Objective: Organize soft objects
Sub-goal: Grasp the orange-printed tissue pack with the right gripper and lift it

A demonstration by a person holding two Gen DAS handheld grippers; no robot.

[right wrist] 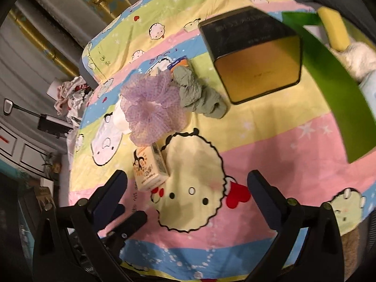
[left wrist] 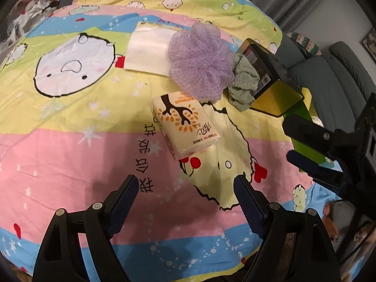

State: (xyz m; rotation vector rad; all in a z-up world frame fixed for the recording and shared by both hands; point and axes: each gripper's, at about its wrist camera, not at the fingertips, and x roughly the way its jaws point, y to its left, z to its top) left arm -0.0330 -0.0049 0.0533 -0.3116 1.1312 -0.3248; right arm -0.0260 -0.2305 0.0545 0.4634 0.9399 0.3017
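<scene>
Bedspread [left wrist: 58,145], cartoon print, w/ items on top:
- Tissue pack [left wrist: 185,127], centre, lying flat, just ahead of both grippers.
- Purple mesh pouf [left wrist: 199,61], behind the pack, touching green cloth [left wrist: 244,87] on its right.
- White folded sheet [left wrist: 148,49], partly under pouf.
- Black/yellow box [right wrist: 256,54], beside the cloth.
- Green bin [right wrist: 336,89], far right; yellow sponge [right wrist: 334,28] and white fluffy item [right wrist: 362,58] inside.
- Left gripper [left wrist: 185,188]: jaws spread, holding nothing.
- Right gripper [right wrist: 188,183]: jaws spread, holding nothing.
</scene>
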